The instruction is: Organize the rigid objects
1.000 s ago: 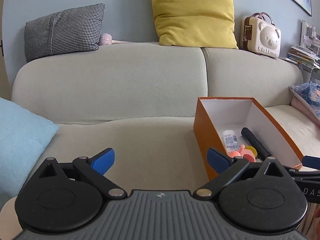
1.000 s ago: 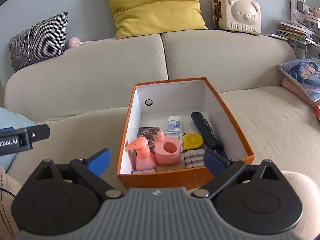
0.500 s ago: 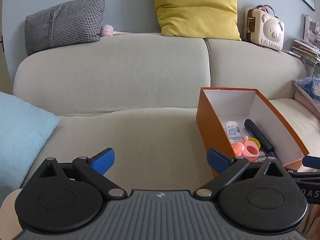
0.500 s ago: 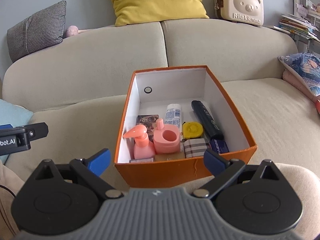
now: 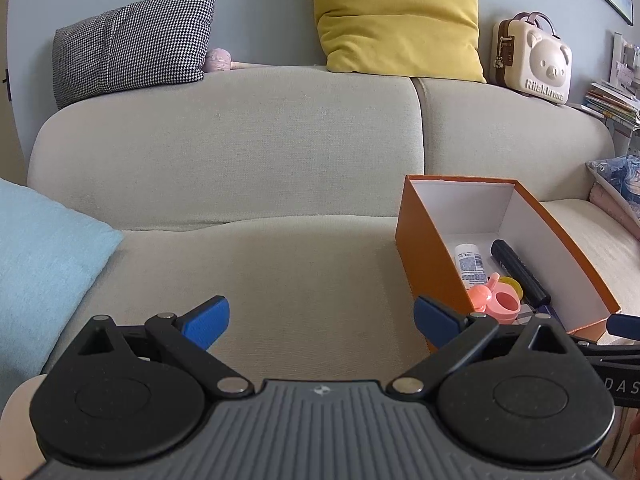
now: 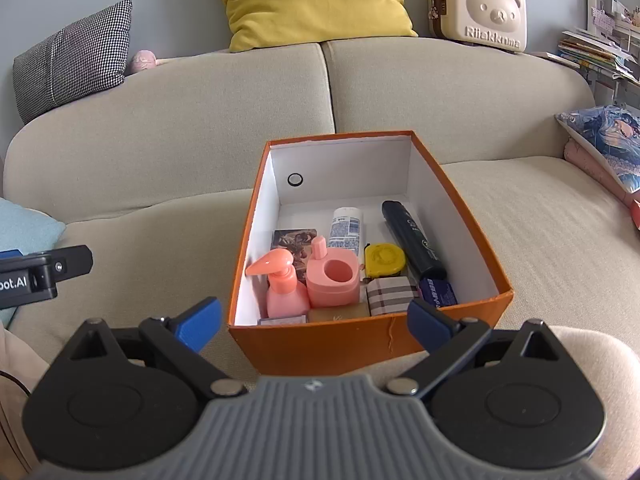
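Note:
An orange box (image 6: 344,346) with white inner walls stands on the beige sofa seat; it also shows in the left wrist view (image 5: 430,248). Inside lie a pink pump bottle (image 6: 282,286), a pink ring-shaped holder (image 6: 334,278), a white tube (image 6: 346,228), a yellow tape measure (image 6: 384,258), a black cylinder (image 6: 414,238), a plaid case (image 6: 390,294) and a picture card (image 6: 294,240). My right gripper (image 6: 314,322) is open and empty, just in front of the box. My left gripper (image 5: 322,320) is open and empty over the seat, left of the box.
A light blue cushion (image 5: 44,256) lies at the left of the seat. On the sofa back stand a houndstooth cushion (image 5: 132,44), a yellow cushion (image 5: 394,16) and a cream bear case (image 5: 532,60). A blue patterned cushion (image 6: 604,140) lies at the right.
Both cameras have risen and tilted down a little, so the box sits lower in each view and more of its inside shows. Both grippers stayed open.

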